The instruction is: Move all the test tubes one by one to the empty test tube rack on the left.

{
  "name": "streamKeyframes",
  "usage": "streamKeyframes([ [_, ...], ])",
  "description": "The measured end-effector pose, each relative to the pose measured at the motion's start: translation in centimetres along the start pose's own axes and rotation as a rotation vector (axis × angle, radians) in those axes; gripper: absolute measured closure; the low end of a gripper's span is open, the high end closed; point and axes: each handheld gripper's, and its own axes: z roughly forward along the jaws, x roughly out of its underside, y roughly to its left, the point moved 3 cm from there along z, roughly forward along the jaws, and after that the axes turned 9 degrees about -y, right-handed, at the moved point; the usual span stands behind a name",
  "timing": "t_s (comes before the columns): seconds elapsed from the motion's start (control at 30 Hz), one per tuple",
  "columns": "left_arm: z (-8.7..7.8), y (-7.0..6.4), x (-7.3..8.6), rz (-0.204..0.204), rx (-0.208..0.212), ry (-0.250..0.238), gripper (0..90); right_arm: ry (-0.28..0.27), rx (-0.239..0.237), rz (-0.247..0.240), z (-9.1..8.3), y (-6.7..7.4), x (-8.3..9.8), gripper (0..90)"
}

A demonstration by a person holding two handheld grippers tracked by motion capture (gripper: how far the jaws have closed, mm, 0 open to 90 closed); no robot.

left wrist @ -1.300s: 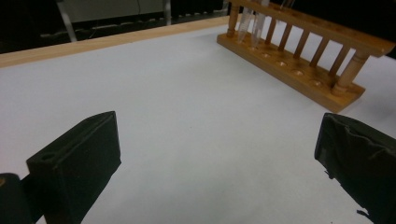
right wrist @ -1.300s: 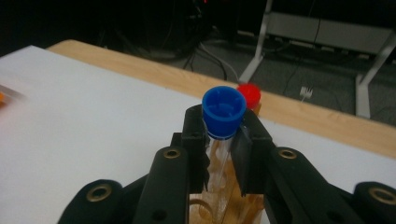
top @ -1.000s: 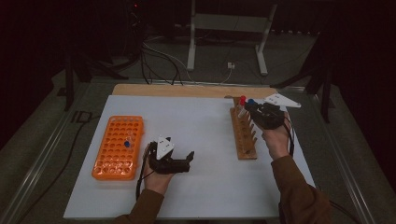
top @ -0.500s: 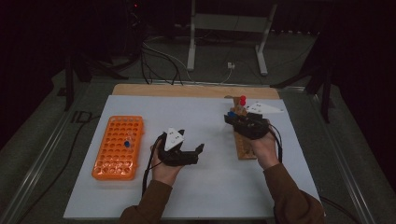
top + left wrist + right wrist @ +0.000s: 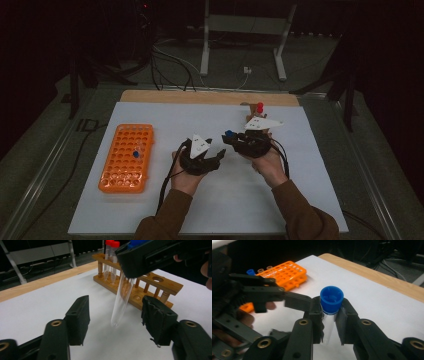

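Observation:
My right gripper (image 5: 330, 312) is shut on a clear tube with a blue cap (image 5: 332, 298), gripping it just below the cap. In the high view the right gripper (image 5: 231, 137) meets my left gripper (image 5: 220, 152) at the middle of the white mat. In the left gripper view the tube (image 5: 122, 297) hangs tilted between my left gripper's (image 5: 117, 312) pads, touching neither. The left jaws have just been closing around the tube. Behind them stands a wooden rack (image 5: 150, 285) with two red-capped tubes (image 5: 111, 255).
An orange rack (image 5: 126, 157) lies on the left of the white mat (image 5: 165, 120), holding a blue-capped tube (image 5: 135, 154). The wooden rack (image 5: 248, 106) stands behind the right hand. A bare wooden table strip (image 5: 200, 97) runs along the far edge.
The right gripper carried the blue-capped tube left from the wooden rack toward the middle. The left gripper moved right to meet it, and its jaws narrowed around the tube.

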Motion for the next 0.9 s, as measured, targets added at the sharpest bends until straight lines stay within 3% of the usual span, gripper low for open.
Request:
streamKeyframes([
  [0.3, 0.38, -0.4, -0.07, 0.029, -0.005, 0.0, 66.3, 0.015, -0.033, 0.008, 0.85, 0.78, 0.25, 76.8],
  [0.73, 0.13, -0.39, 0.09, 0.043, 0.007, -0.004, 77.3, 0.026, -0.056, 0.004, 1.06, 1.04, 0.5, 76.7],
  [0.9, 0.09, 0.02, 0.09, 0.024, 0.0, -0.003, 77.5, 0.009, -0.053, 0.0, 0.78, 0.67, 0.39, 59.2],
])
